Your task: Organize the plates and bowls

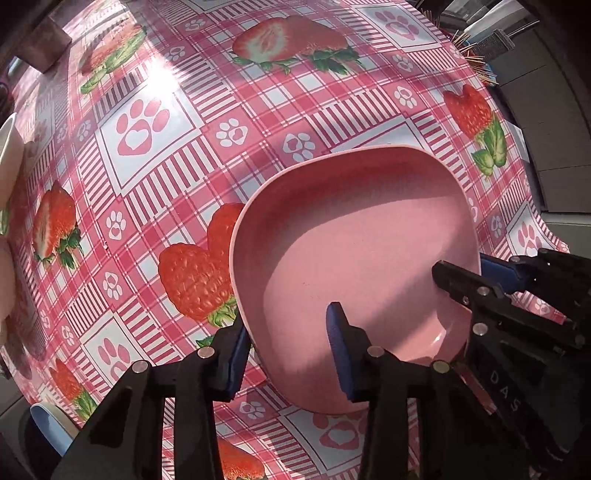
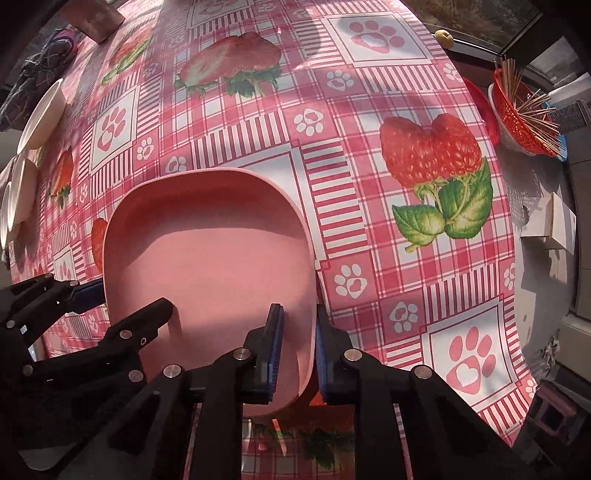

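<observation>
A pink squarish plate (image 1: 362, 236) is held over the strawberry tablecloth (image 1: 177, 122). My left gripper (image 1: 290, 347) straddles its near left rim, one blue pad outside and one inside, with a wide gap between them. My right gripper (image 2: 298, 345) is shut on the plate's (image 2: 210, 251) right rim, pads pressed on both sides. Each gripper shows in the other's view, the right one (image 1: 476, 273) on the plate's right edge and the left one (image 2: 122, 299) on its left edge. White bowls (image 2: 40, 114) stand along the table's left side.
A red basket of wooden sticks (image 2: 517, 110) stands at the table's far right edge. A blue and white dish (image 1: 51, 428) lies at the near left. A brown box (image 2: 96, 18) sits at the far left corner. The table's right edge drops off beside a white box (image 2: 557, 221).
</observation>
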Demonstrator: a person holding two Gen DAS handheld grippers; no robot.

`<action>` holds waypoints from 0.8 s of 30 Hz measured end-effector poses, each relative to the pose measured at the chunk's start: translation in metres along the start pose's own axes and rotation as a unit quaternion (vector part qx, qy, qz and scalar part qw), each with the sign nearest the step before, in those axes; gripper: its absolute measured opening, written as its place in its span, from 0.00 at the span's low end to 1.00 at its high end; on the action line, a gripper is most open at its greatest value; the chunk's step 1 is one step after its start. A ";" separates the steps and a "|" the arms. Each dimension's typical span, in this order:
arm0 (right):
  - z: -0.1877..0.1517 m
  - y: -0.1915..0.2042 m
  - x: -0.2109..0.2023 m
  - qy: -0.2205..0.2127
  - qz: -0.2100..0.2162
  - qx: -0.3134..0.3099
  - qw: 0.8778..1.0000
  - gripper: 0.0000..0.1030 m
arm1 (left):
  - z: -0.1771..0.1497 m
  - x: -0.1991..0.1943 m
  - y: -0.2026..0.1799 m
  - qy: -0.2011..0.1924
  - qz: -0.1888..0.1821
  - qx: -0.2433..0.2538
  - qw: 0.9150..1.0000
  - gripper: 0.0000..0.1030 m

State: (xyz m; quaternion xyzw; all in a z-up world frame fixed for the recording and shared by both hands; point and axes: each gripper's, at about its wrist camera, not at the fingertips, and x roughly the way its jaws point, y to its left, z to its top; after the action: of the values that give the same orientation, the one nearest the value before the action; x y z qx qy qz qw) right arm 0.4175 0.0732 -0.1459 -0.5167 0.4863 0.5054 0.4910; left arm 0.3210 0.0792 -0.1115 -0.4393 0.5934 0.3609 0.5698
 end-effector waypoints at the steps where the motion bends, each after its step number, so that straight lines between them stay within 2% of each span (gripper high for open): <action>1: -0.004 0.007 0.001 0.002 -0.001 0.001 1.000 0.18 | -0.006 0.000 0.008 -0.002 0.004 0.004 1.000 0.42; 5: -0.023 0.041 0.005 0.010 0.029 0.019 0.999 0.18 | -0.037 0.001 0.042 -0.004 0.018 0.006 1.000 0.42; 10: -0.046 0.105 0.010 0.018 0.035 -0.003 0.999 0.18 | -0.077 0.002 0.091 -0.001 0.029 -0.017 0.999 0.42; 15: -0.063 0.168 0.018 0.030 0.042 -0.015 0.999 0.18 | -0.111 0.000 0.142 -0.001 0.060 -0.040 0.997 0.43; 18: -0.076 0.213 0.023 0.039 0.048 -0.043 0.997 0.20 | -0.126 -0.001 0.175 -0.002 0.063 -0.065 0.996 0.43; 21: -0.087 0.239 0.027 0.048 0.061 -0.039 0.996 0.20 | -0.129 -0.002 0.186 -0.009 0.052 -0.069 0.996 0.45; 23: -0.090 0.245 0.026 0.045 0.049 -0.033 0.997 0.20 | -0.129 -0.001 0.185 -0.016 0.057 -0.057 0.997 0.47; 24: -0.090 0.244 0.026 0.048 0.051 -0.025 0.997 0.20 | -0.128 0.001 0.181 -0.019 0.060 -0.050 0.997 0.51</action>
State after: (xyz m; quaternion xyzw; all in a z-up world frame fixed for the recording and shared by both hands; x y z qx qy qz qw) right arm 0.1786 -0.0277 -0.1755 -0.5272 0.5222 0.5165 0.4274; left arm 0.1063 0.0240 -0.1139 -0.4244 0.5888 0.4319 0.5354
